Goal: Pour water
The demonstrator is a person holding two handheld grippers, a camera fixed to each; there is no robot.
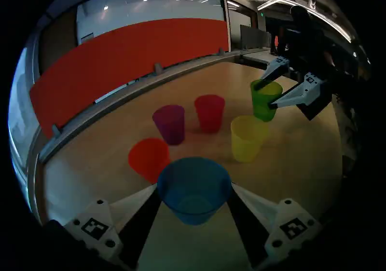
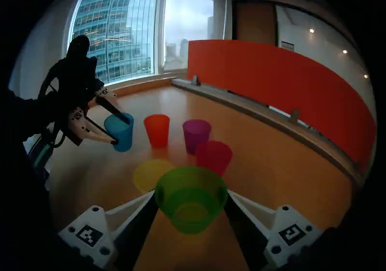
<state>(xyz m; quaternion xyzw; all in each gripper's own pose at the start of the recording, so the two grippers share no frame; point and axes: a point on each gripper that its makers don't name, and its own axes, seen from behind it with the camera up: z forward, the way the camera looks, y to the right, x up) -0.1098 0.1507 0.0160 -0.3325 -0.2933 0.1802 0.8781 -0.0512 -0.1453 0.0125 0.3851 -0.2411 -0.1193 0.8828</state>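
The left tongs (image 1: 193, 189) reach forward low over the wooden surface (image 1: 299, 160), their two fingers spread wide and pressing on opposite sides of a blue cup (image 1: 194, 196). In the left gripper view the cup sits near and central, upright with its mouth up and its long axis vertical, and the camera looks down into it. Whether it holds water cannot be told.

In the same view the right tongs (image 1: 263, 95) come in from the far right, fingers pointing left and slightly down. They are closed on either side of a green cup (image 1: 263, 102), one finger behind it and one in front. That cup is also upright with its mouth up, at the far right of the group.

In the right gripper view a dark, silhouetted hand (image 2: 72, 90) at the far left holds the left tongs with the fingers angled down to the right, clamping the blue cup. Whether either cup's base touches the surface cannot be told.

Four more cups stand upright between the two held ones. In the left gripper view the orange cup (image 1: 148, 159) is just beyond the blue cup on its left. The purple cup (image 1: 170, 124) and red cup (image 1: 210, 113) stand side by side farther off, and the yellow cup (image 1: 247, 137) is just near of the green one. A long orange-red partition (image 1: 120, 63) runs along the far edge of the surface, and a window (image 2: 120, 30) shows in the right gripper view.
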